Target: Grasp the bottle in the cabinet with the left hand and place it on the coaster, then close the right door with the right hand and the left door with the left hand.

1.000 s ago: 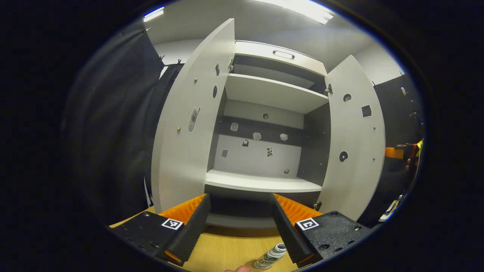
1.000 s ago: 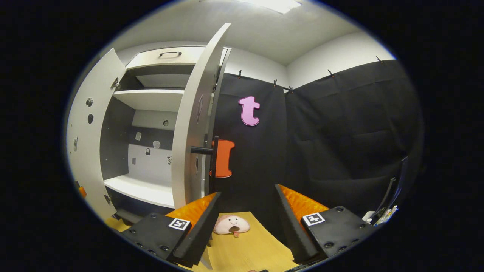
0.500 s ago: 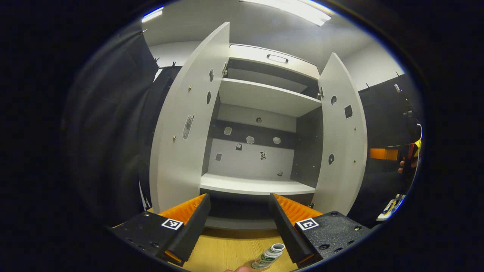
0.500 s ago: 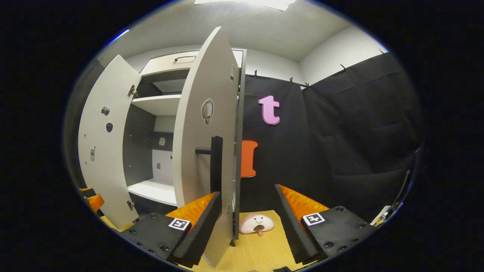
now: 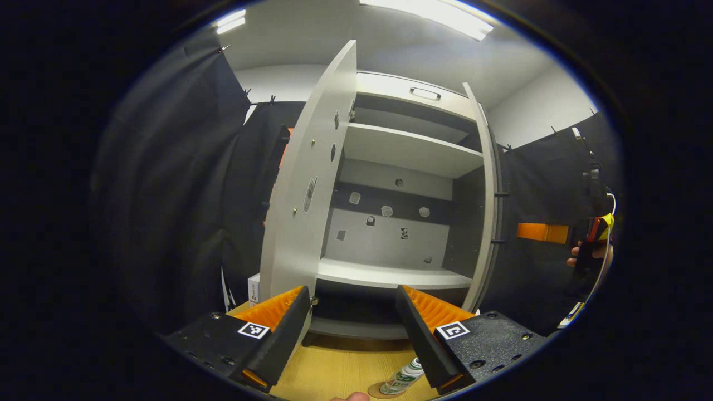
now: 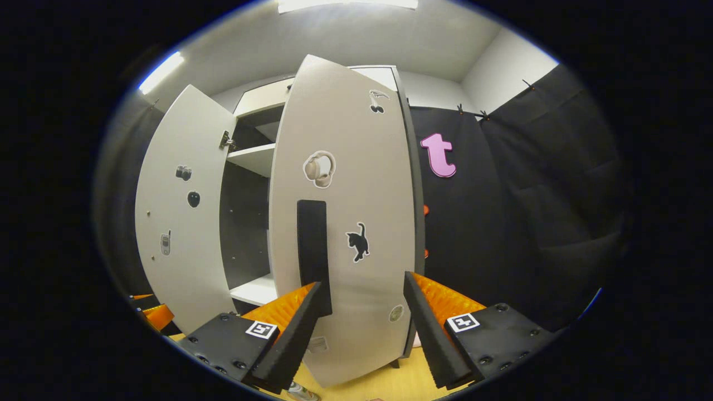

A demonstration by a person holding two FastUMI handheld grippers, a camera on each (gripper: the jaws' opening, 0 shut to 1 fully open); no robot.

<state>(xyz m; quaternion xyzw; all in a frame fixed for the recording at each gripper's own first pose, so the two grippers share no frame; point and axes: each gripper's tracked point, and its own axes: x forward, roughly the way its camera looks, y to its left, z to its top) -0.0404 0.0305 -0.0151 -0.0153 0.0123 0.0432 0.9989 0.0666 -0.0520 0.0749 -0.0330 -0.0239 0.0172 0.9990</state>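
Observation:
The small white bottle (image 5: 405,379) stands on the round coaster (image 5: 377,391) on the wooden table, just below my left gripper (image 5: 353,328), which is open and holds nothing. The grey cabinet (image 5: 401,150) is ahead of it, with the left door (image 5: 303,211) wide open and the right door (image 5: 488,217) nearly edge-on. In the right gripper view the right door (image 6: 356,184) shows its outer face with stickers and a black handle (image 6: 312,245). My right gripper (image 6: 362,323) is open close in front of that face, its left finger by the handle's lower end.
The wooden table (image 5: 334,367) runs under the cabinet. A small white box (image 5: 253,289) stands behind the left door. A drawer with a handle (image 5: 426,93) tops the cabinet. A hand (image 5: 582,257) holds the other gripper at the far right.
The right door has swung well toward shut, from side-on to showing its outer face to my right gripper. The left gripper has barely moved; the bottle stays on the coaster.

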